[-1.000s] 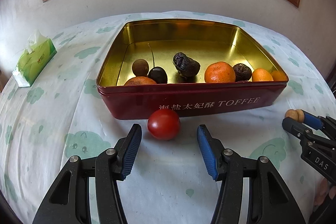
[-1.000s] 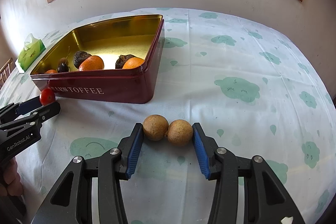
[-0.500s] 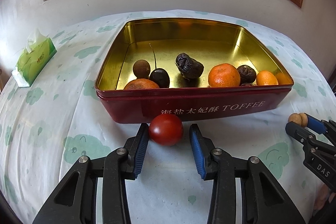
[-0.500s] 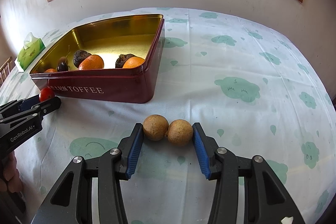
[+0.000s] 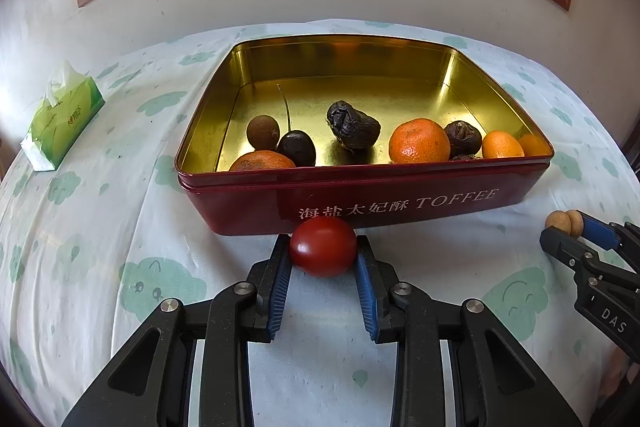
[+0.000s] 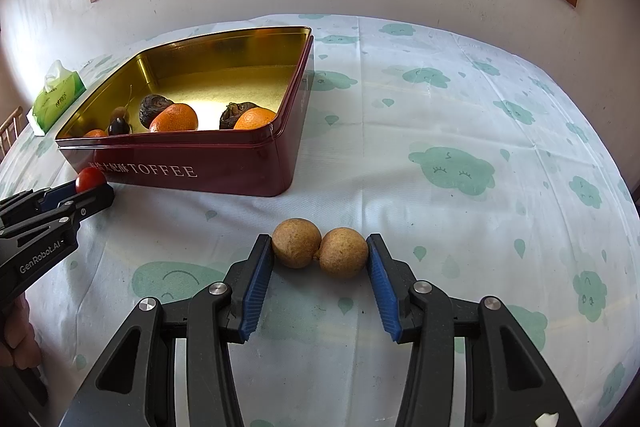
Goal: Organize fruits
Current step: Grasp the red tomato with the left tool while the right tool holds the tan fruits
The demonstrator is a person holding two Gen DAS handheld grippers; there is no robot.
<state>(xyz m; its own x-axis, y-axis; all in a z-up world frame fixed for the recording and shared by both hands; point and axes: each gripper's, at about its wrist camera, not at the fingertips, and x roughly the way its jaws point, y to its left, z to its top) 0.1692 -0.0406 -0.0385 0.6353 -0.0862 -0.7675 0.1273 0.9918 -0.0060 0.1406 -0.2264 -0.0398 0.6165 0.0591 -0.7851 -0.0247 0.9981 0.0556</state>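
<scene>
My left gripper [image 5: 323, 254] is shut on a red cherry tomato [image 5: 323, 246] on the tablecloth, right in front of the red toffee tin [image 5: 400, 205]. My right gripper [image 6: 320, 253] is shut on a joined pair of brown longans [image 6: 320, 247] on the cloth, right of the tin [image 6: 224, 167]. The tin holds several fruits: oranges [image 5: 419, 141], dark wrinkled fruits [image 5: 353, 125], a small brown fruit [image 5: 263, 132]. The right gripper with the longans also shows in the left wrist view [image 5: 568, 227]. The left gripper with the tomato also shows in the right wrist view [image 6: 90, 187].
A green tissue pack [image 5: 62, 121] lies at the table's far left. A white wall and a wood-framed window stand behind the table. The tablecloth [image 6: 460, 131] with cloud print stretches to the right of the tin.
My left gripper has moved forward around the tomato and closed from wide open onto it. The right gripper has stayed still on the longans.
</scene>
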